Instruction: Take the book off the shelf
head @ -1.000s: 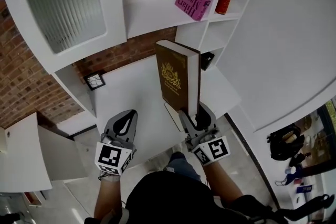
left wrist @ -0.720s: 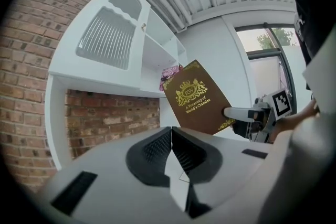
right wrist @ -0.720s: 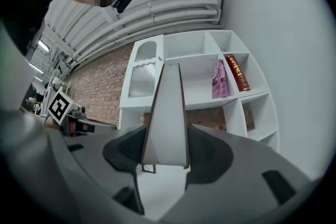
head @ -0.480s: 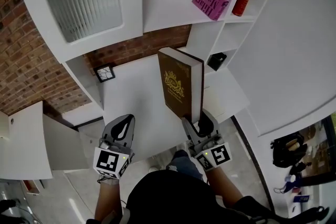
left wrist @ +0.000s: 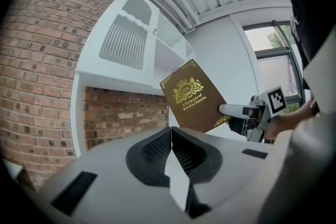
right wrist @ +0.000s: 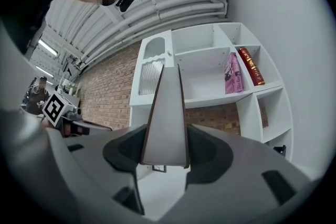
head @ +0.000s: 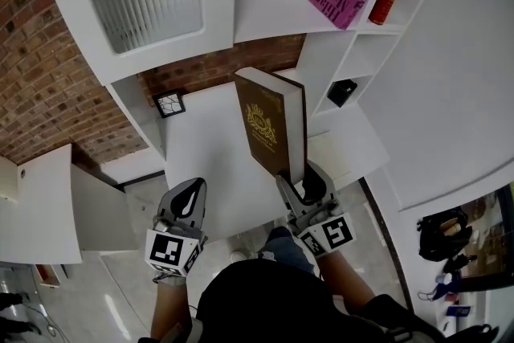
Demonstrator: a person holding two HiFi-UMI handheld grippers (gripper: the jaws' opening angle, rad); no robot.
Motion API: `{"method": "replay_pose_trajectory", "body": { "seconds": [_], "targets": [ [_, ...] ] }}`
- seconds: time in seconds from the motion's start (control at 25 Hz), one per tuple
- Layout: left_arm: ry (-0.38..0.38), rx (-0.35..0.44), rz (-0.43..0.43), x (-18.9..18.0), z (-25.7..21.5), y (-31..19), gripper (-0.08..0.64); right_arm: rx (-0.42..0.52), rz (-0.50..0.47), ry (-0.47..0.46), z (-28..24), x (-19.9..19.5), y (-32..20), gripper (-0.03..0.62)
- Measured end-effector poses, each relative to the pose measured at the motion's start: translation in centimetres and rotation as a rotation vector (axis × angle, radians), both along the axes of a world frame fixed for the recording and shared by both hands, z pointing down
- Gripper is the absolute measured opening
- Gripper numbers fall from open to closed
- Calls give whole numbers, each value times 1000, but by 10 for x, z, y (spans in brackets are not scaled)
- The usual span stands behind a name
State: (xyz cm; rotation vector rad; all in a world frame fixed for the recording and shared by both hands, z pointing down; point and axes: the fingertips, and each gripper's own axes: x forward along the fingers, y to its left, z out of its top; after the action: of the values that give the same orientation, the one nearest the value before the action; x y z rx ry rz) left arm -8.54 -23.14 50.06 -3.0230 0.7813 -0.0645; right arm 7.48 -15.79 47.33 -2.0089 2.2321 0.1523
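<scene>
My right gripper (head: 294, 182) pinched the brown book (head: 269, 124) by its lower end only. The book stood tall, clear of the shelf (head: 273, 12) and above the white ledge (head: 205, 149). That grip looked top-heavy to me: a quick swing could have made the book pivot between the pads, or slide out and drop (the covers could also splay open). My left gripper (head: 186, 201), jaws pressed together and empty, hung beside it, lending no support.

Matt brown book (head: 261, 124), gilt-stamped cover; smooth white shelf (head: 273, 0); rough brick wall (head: 40, 68)
</scene>
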Motion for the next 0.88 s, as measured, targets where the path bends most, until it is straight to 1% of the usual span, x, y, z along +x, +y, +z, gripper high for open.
{"method": "replay_pose_trajectory", "body": {
  "seconds": [0.24,0.48,0.88],
  "targets": [
    [0,-7,-14,-5,3,-1,9,-11,-5,38,0,-7,-5,225],
    [9,0,-13,-6,5,-3,9,-14,2,27,-1,-5,-5,225],
    [-1,8,4,0,0,2,9,2,24,11,-5,2,1,225]
  ]
}}
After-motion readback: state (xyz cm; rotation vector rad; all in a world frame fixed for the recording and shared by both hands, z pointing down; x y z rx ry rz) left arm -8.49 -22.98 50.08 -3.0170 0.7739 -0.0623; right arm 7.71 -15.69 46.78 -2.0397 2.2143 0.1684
